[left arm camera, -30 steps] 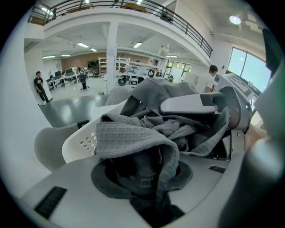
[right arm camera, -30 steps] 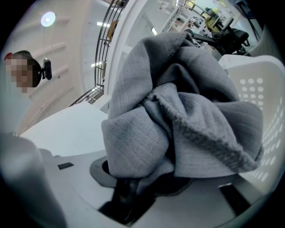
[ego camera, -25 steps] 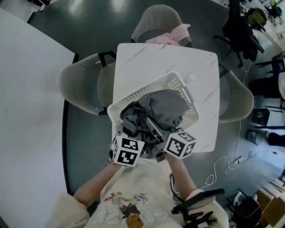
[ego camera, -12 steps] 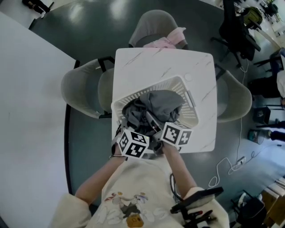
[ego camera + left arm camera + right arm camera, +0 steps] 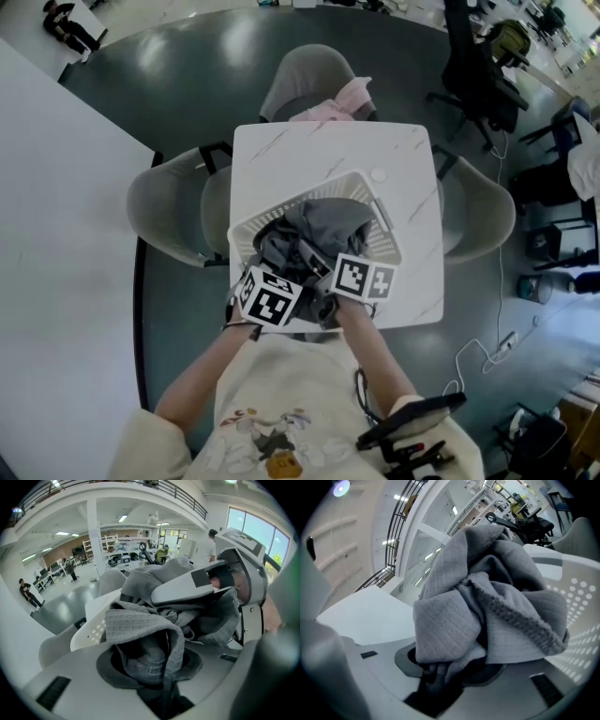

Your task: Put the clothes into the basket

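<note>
- The left gripper [image 5: 271, 292] and the right gripper [image 5: 360, 279] stay at the 6 o'clock edge of the white plastic basket with little holes [image 5: 246, 225]. They have hardly moved since a moment ago.
- Their black-and-white marker cubes have tipped a little, so both hands have rolled a bit.
- The left gripper's jaws are part way closed and pinch a fold of the soft grey clothes [image 5: 326, 223]. The cloth goes right down between the jaws.
- The right gripper pinches another bunch of the same grey clothes. Its jaws are part way closed on it too.
- The grey clothes lie piled in the basket, heaped above its rim. The basket sits on the square white table with thin grey lines [image 5: 319, 150], near its 6 o'clock side.
- I think the clothes are nearly in now. What is left is to let go and pull the grippers out.
- A pink cloth [image 5: 336, 98] lies on the grey chair [image 5: 309, 73] at 12 o'clock, well apart from the basket. It may have to go in too.
- I can read no words or brand names anywhere. The cubes show only square patterns. The person's shirt has a cartoon print, too small to read.
</note>
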The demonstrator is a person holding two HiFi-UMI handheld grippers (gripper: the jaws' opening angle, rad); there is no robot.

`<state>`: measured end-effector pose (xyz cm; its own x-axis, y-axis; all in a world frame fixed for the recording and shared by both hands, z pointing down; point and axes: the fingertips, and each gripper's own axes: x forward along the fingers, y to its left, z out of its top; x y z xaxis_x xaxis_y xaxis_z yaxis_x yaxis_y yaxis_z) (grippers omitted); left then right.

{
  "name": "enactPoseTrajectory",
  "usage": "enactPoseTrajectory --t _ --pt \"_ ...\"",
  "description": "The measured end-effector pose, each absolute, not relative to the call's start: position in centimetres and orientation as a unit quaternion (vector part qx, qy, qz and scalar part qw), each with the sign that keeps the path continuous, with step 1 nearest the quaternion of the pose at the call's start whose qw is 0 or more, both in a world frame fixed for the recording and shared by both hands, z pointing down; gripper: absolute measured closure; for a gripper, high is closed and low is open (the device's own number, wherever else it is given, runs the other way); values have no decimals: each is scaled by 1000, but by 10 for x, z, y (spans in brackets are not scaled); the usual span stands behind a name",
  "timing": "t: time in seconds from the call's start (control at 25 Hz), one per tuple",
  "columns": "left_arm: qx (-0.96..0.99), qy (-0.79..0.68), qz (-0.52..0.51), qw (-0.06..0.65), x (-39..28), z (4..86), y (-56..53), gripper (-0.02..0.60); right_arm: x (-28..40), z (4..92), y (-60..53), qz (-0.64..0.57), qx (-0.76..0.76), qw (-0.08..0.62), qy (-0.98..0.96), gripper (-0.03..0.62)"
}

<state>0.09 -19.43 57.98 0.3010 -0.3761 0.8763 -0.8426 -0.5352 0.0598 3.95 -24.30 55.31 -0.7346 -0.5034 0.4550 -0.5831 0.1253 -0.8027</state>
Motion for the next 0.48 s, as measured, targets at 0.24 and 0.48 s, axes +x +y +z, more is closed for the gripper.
enactPoseTrajectory --t 0.24,0.48 --pt "756 -393 418 315 14 589 -200 434 52 561 -249 550 385 67 -738 433" --pt "755 -392 407 332 20 608 -205 434 57 582 -254 557 396 87 -725 433"
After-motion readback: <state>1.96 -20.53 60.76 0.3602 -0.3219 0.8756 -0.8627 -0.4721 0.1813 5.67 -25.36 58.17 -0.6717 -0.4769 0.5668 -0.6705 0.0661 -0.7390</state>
